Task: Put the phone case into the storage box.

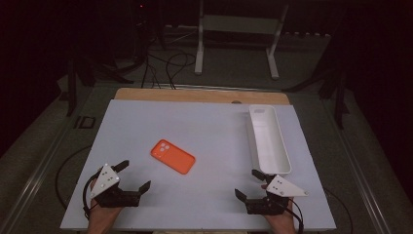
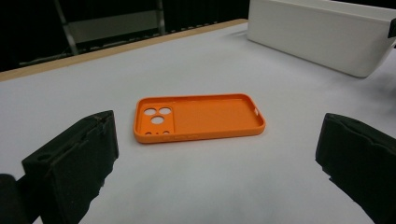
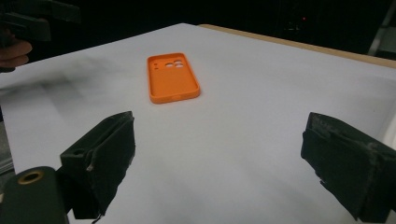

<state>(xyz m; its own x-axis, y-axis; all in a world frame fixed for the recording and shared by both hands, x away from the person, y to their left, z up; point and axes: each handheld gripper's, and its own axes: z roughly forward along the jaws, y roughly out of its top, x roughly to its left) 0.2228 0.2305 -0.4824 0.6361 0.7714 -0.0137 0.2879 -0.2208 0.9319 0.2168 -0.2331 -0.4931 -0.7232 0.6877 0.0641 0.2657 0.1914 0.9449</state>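
While both my hands rest near the front edge of the pale grey worktop [image 1: 204, 204], neither tool grips anything. My left gripper [image 1: 132, 176] sits close to the front left corner with its black jaws spread wide, nothing between them and nothing touched; in the left gripper view the two pads stand far apart at either side with bare worktop between. My right gripper [image 1: 249, 183] sits toward the front right corner, its jaws likewise spread wide and empty, just in front of the near end of the long white plastic tray [image 1: 269, 139] that runs along the right edge.

Between the two tools and farther in, about the middle of the worktop, lies the orange rubbery phone case [image 1: 173, 156], well apart from both. It lies flat with its hollow inner side up, a raised lip running all round it. Its camera cut-outs, three round holes with smaller ones beside them, are at the end turned toward the far left corner, and it sits at a slant to the worktop's edges.
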